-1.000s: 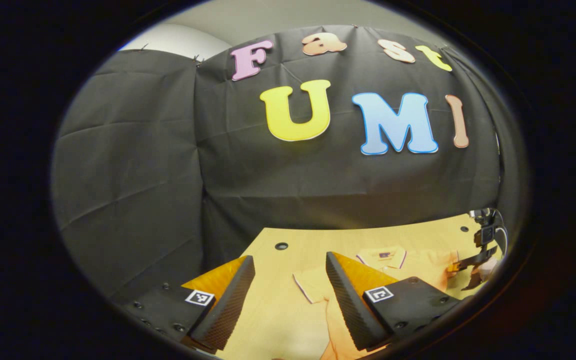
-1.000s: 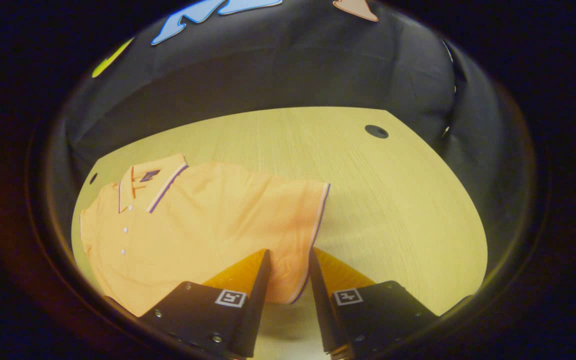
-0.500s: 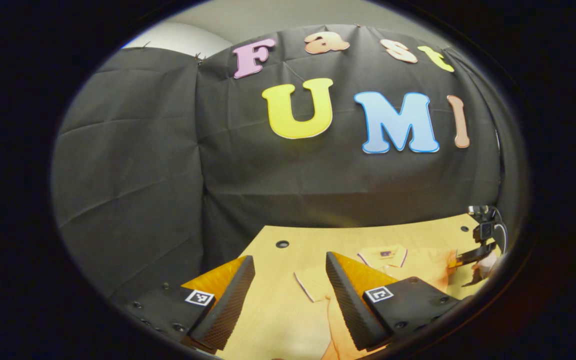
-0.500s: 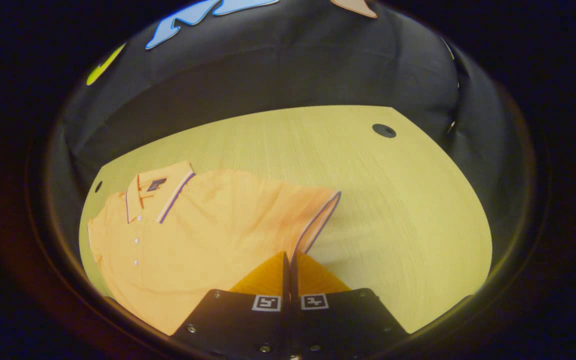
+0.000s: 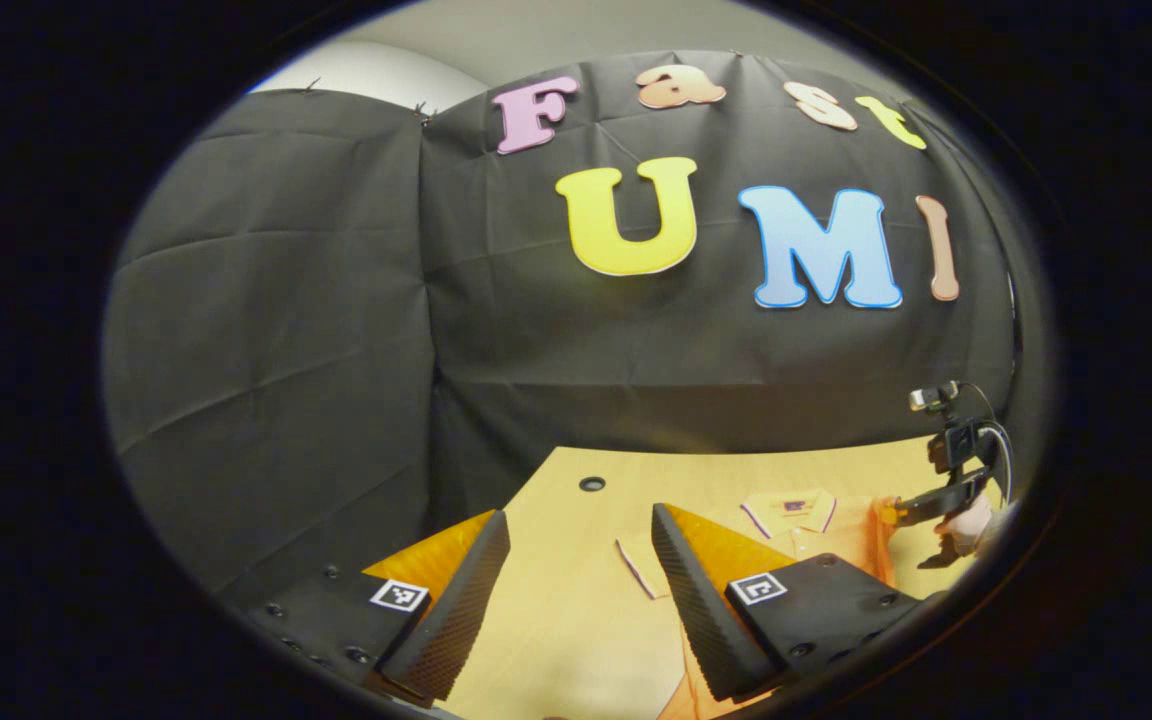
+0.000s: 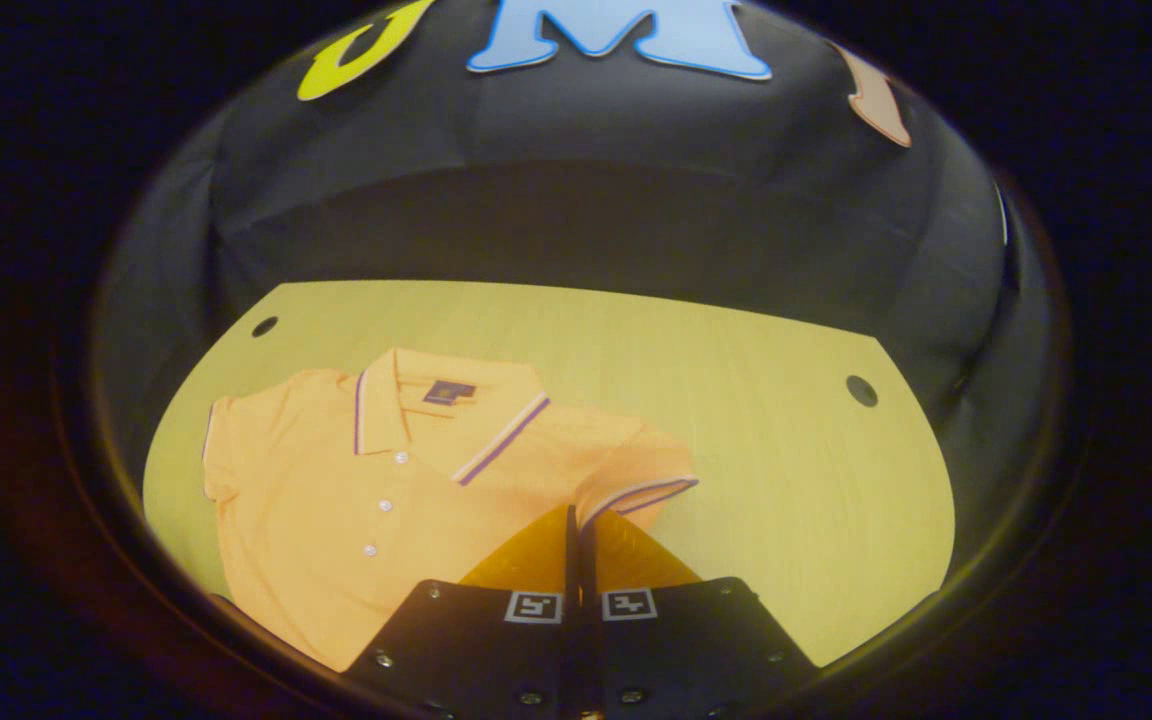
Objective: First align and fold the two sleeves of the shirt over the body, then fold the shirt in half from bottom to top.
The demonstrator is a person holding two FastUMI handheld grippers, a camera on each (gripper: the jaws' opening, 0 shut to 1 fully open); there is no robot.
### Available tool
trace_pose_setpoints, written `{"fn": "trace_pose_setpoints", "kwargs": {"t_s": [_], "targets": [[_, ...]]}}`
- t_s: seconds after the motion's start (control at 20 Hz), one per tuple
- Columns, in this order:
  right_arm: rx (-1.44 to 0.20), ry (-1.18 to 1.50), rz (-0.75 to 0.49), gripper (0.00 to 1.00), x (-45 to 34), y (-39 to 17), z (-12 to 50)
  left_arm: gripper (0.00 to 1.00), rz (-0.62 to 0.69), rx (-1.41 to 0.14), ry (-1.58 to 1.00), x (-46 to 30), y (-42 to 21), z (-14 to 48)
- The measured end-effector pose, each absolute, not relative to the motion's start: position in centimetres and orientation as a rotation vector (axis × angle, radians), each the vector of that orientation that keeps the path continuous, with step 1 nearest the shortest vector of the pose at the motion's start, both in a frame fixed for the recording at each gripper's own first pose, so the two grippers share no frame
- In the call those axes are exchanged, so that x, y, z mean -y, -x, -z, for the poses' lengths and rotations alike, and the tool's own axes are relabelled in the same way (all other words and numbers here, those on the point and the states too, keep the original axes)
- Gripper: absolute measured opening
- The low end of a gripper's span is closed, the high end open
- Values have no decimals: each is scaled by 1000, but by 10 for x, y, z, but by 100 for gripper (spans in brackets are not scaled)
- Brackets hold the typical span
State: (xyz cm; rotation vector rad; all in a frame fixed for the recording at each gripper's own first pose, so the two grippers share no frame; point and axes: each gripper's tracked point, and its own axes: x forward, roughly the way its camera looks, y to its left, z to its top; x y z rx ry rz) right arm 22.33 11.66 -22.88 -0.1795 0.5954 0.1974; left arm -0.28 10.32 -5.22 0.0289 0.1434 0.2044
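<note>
shirt: soft matt knit cloth, woven stripe trim on collar and cuff, small glossy buttons. table: pale wood-grain top, smooth, low sheen, dark round holes near the far corners. left gripper: finger faces ribbed, rough, matt. booth wall: creased matt cloth.

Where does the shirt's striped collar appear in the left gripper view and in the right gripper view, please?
Left gripper view: the collar lies low and right of centre, just past the left gripper.
Right gripper view: the collar lies left of centre, beyond the right gripper, shut on the sleeve.
Shared landmark: the dark label inside the collar.
</note>
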Motion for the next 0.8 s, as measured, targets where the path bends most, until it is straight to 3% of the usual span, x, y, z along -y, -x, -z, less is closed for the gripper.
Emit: {"fn": "trace_pose_setpoints", "kwargs": {"t_s": [0.3,0.35,0.4,0.55,0.8], "targets": [[-674,328,-272,0,-161,-207,262,96,-234,-156,-13,-119,9,57],[-685,335,-269,10,-161,-205,264,96,-234,-159,-8,-121,9,59],[-690,336,-270,11,-162,-204,263,96,-232,-165,-4,-121,8,61],[-682,334,-256,30,-158,-202,258,96,-217,-183,9,-117,1,72],[-654,255,-208,32,-145,-192,235,92,-158,-216,25,-105,-24,96]]}}
